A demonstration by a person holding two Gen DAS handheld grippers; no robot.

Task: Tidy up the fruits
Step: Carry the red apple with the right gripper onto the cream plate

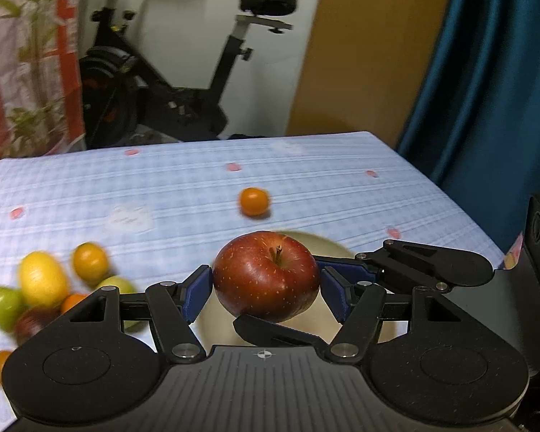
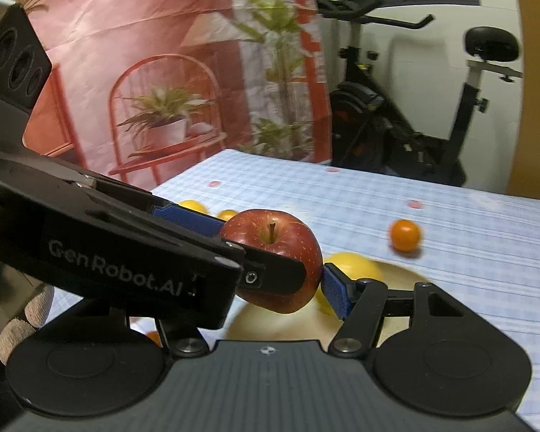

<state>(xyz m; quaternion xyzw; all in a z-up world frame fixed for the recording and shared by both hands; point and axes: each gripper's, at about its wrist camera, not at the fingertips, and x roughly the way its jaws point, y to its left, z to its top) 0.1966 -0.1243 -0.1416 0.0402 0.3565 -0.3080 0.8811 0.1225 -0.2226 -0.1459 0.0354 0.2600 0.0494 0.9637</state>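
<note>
- Your left tool [image 1: 266, 282] grips a red apple [image 1: 266, 275] between its blue pads [image 1: 198, 293], stem up, above a cream bowl [image 1: 324, 248] on the desk [image 1: 183, 187].
- Your right tool [image 2: 270, 280] reaches in from the right of that same apple; its near pad [image 2: 336, 293] sits at the fruit's side, but the left tool's body hides the other finger, so you cannot tell whether this one is closed on the apple or merely beside it.
- In the right wrist view a yellow fruit [image 2: 356, 266] lies in the bowl [image 2: 399, 275], just behind the apple [image 2: 273, 248].
- A lone small orange [image 1: 253, 201] rests on the blue checked cloth, beyond the bowl and well apart from everything else.
- At the left of the desk a blurred cluster waits: a lemon [image 1: 41, 280], a second orange [image 1: 89, 261], a green fruit [image 1: 4, 307] and others partly hidden behind the tool.
- An exercise bike [image 1: 169, 64] stands past the far edge of the desk, with a printed backdrop [image 1: 25, 54] to its left and a teal curtain [image 1: 493, 82] to the right.
</note>
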